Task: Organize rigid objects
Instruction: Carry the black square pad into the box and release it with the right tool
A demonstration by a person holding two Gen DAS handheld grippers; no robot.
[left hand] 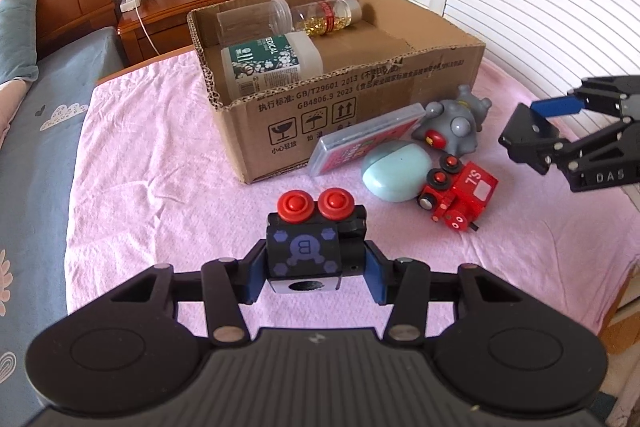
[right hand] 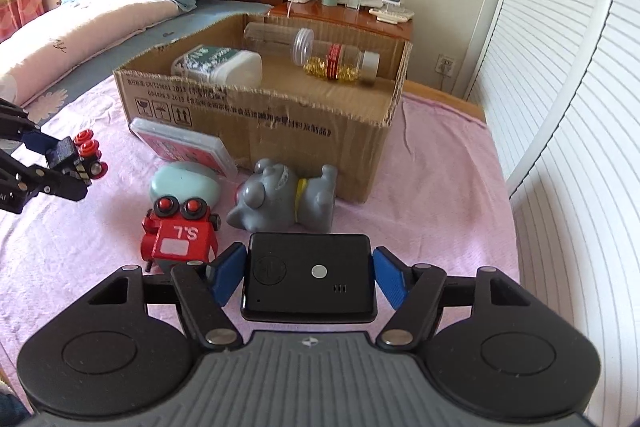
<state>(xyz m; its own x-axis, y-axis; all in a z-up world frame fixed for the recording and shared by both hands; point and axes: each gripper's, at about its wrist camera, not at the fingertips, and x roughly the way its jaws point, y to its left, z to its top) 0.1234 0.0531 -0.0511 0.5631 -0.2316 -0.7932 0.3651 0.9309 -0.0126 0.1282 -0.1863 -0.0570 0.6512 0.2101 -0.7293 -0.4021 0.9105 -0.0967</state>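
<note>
So we've got the left gripper clamped on a black toy train, both blue pads pressed against its sides. It has two red knobs on top and a purple "B" printed backwards on the roof, with little hexagon marks around it. It's held up over the pink blanket, just in front of the cardboard box.

Our right gripper is closed on a flat black device with a silver dot and a tiny speaker grille, no readable brand on it.

The box has "GB/T29601 2013" and "GB4806.9 2023" printed on its side, plus Chinese text and the fragile, keep-dry and this-way-up icons. Inside it lie a green and white bottle reading "MEDICAL", a clear empty jar and a bottle of yellow capsules with a red band; we can't read that label.

Still out on the blanket beside the box: a pink card case leaning against the box wall, a mint green case, a grey cat figure lying on its side, and a red toy train marked "7'S", which shows as "7'S.L" from the right wrist view
</note>
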